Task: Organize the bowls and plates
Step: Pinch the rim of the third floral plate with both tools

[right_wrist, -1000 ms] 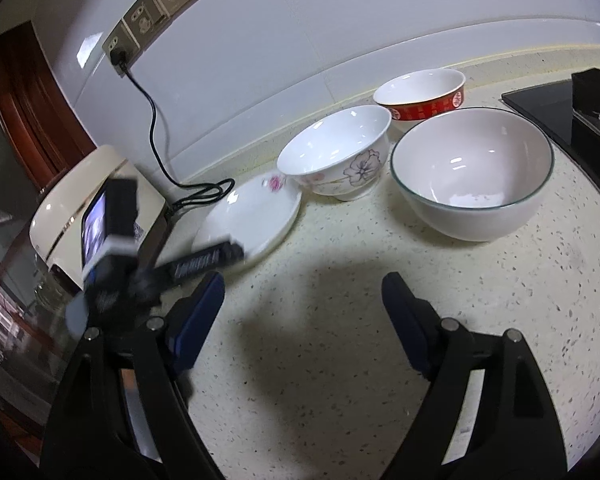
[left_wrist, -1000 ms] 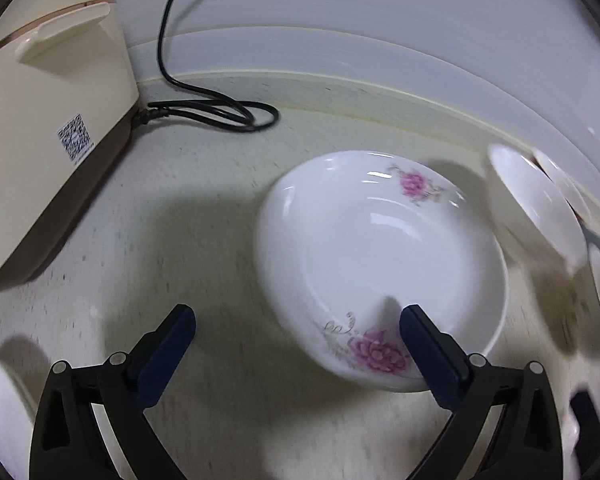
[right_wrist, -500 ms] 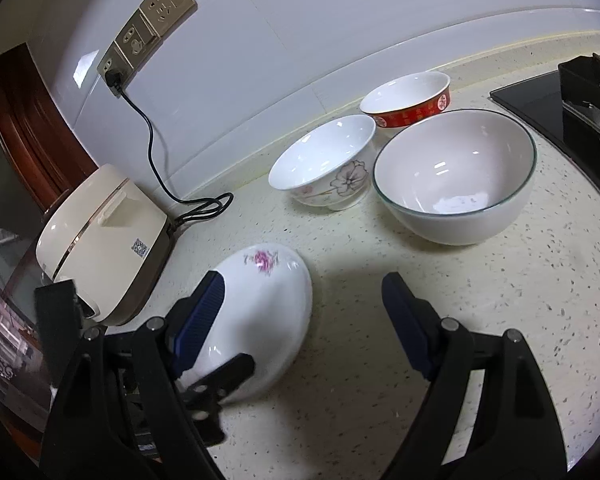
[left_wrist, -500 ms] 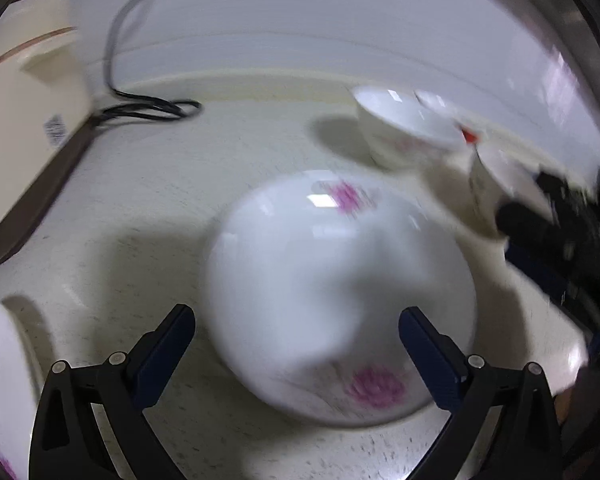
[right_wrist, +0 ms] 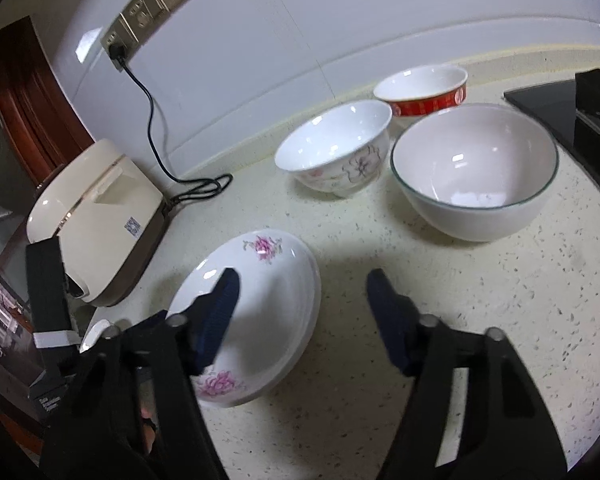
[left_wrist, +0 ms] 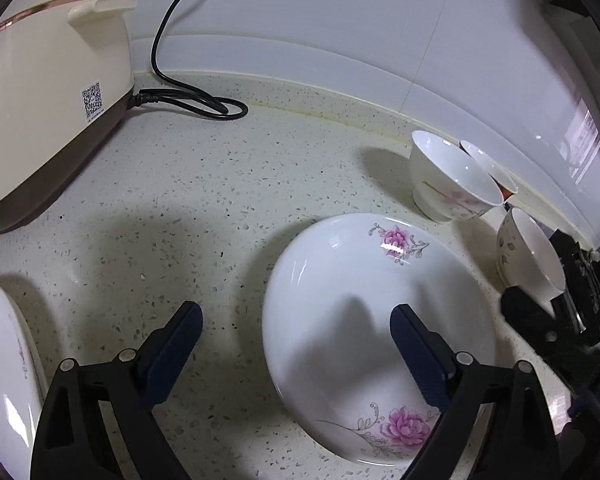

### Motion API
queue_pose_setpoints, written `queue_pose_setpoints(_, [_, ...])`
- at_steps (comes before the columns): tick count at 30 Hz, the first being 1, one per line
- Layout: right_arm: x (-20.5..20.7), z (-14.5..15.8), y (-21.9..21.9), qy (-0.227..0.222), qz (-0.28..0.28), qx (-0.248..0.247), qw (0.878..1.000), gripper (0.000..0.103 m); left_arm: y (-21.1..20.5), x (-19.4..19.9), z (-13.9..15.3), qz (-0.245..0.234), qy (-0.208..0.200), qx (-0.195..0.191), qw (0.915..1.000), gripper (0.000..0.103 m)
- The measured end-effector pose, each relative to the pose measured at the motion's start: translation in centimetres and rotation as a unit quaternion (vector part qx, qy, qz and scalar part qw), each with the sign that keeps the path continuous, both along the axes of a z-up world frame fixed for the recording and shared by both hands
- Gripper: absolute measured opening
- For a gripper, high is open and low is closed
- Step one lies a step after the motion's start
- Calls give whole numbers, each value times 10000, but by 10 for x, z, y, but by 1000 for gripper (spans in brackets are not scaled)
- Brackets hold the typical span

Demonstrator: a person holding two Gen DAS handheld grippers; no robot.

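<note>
A white plate with pink flowers (left_wrist: pixel 380 280) (right_wrist: pixel 276 300) lies on the speckled counter. My left gripper (left_wrist: pixel 296 310) hovers over the plate's left rim with its right finger above the dish. Its jaws are closing, and the pads do not touch the plate. My right gripper (right_wrist: pixel 303 277) straddles the plate's right rim, left finger over the dish. Its jaws are closing too, without pressing on the plate. A second flowered plate (left_wrist: pixel 0 380) sits at the left edge. A floral bowl (right_wrist: pixel 340 156), a red bowl (right_wrist: pixel 424 88) and a large white bowl (right_wrist: pixel 476 168) stand behind.
A cream rice cooker (left_wrist: pixel 48 80) (right_wrist: pixel 96 216) stands at the left, and its black cable (left_wrist: pixel 192 100) coils by the wall. The wall socket (right_wrist: pixel 156 12) is above it. A black stove (right_wrist: pixel 580 112) borders the counter on the right.
The flowered plate has slid from beside the cable and bowls toward the counter's front. The right gripper's jaws have narrowed around its rim. The left gripper swung sideways.
</note>
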State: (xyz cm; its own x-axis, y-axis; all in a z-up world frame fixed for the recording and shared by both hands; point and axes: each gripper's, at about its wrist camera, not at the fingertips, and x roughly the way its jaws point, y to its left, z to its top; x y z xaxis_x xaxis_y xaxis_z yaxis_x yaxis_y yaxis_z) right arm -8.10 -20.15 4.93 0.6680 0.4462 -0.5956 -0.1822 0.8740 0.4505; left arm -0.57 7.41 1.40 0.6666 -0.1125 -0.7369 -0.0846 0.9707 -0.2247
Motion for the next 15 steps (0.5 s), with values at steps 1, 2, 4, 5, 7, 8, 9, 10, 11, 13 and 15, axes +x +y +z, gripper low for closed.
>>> queue_pose_setpoints(1, [3,-2,2,85,15,-64,9999,56,3,0,0,4,-22,-71,10000,97])
queue_pose_setpoints(2, [6,-5,6,220,30,-202,9995,50,5,1,0,12,-42,-153,9999,98])
queue_pose_setpoints(4, [13,-10,15,444,170,-448,9979,45,7,2,-1,-36,-48,-231,9997,101])
queue_pose_setpoints(5, [16,-12,23,513,297,-607,9964,45,6,3,-2,-85,-28,-227,9997,103])
queue_pose_setpoints(7, [17,-11,30,491,375,-841,9945,42,5,4,-1,-109,13,-165,9998,103])
queue_pose_setpoints(8, [17,-10,31,505,388,-884,9940,42,6,6,-2,-124,25,-154,9998,103])
queue_pose_setpoints(9, [17,-10,30,513,412,-892,9938,42,6,6,-2,-140,29,-161,9998,103])
queue_pose_setpoints(10, [17,-9,30,525,450,-915,9934,42,7,7,-3,-147,25,-166,9997,103])
queue_pose_setpoints(11, [18,-9,30,542,502,-907,9931,42,8,7,-2,-150,13,-188,9997,102])
queue_pose_setpoints(13, [20,-10,32,543,611,-841,9931,42,10,5,-3,-92,-34,-239,9997,98])
queue_pose_setpoints(15, [19,-9,34,518,585,-926,9926,30,13,2,-2,50,-102,-214,9997,71])
